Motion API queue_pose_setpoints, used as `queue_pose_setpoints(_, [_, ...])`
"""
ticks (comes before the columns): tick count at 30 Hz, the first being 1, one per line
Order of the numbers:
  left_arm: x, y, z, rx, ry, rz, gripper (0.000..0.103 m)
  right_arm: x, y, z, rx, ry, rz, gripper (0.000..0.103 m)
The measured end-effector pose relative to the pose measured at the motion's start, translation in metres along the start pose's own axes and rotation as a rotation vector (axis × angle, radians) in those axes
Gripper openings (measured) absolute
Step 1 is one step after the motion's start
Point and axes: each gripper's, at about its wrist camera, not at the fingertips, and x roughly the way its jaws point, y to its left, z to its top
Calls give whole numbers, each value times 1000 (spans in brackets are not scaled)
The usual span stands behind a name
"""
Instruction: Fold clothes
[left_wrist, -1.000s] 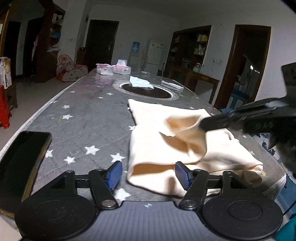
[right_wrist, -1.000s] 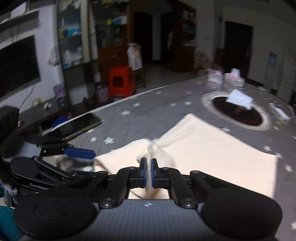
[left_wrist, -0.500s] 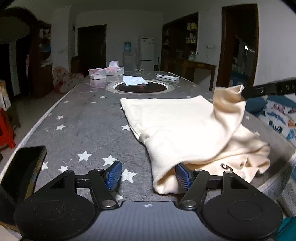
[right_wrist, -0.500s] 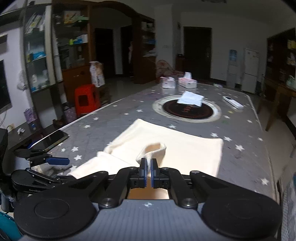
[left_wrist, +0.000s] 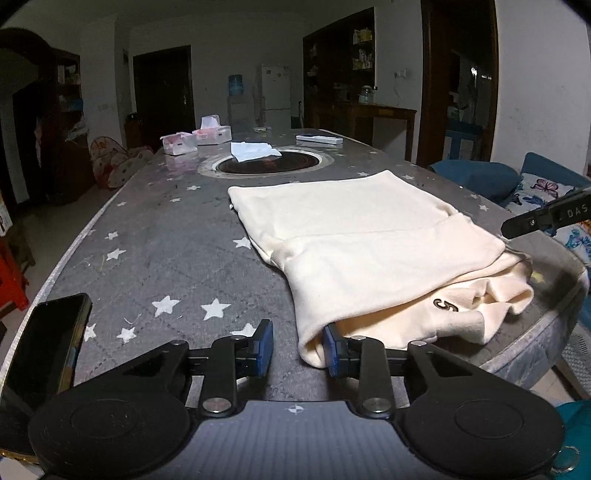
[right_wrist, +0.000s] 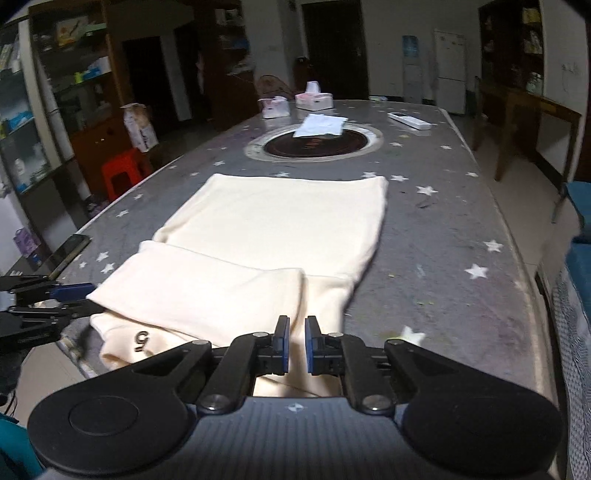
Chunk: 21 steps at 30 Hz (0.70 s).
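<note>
Now the cream garment (right_wrist: 280, 225) lies on the starred table (right_wrist: 461, 229), long axis running away from me, one flap folded across its near end, between my wide-open left gripper (left_wrist: 297, 345) and nearer, slightly parted right gripper (right_wrist: 296, 345).

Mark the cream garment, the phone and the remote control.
cream garment (right_wrist: 280, 221), right wrist view, flat upper panel.
phone (left_wrist: 40, 354), left wrist view, dark screen.
remote control (right_wrist: 409, 120), right wrist view, middle of its body.
</note>
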Motion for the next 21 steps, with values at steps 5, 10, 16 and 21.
queue_pose_setpoints(5, [-11,9,12,-6,-22,2,36,6,1,7,-6,-20,35,18])
queue_pose_setpoints(10, [-13,11,32,-6,-57,-13,40,21,6,15,-29,-34,57,20])
queue_pose_setpoints(16, [-20,9,49,51,-92,-53,43,37,19,27,-97,-61,91,20])
queue_pose_setpoints(21, [-11,3,60,52,-95,-80,43,58,20,26,-101,-33,106,20])
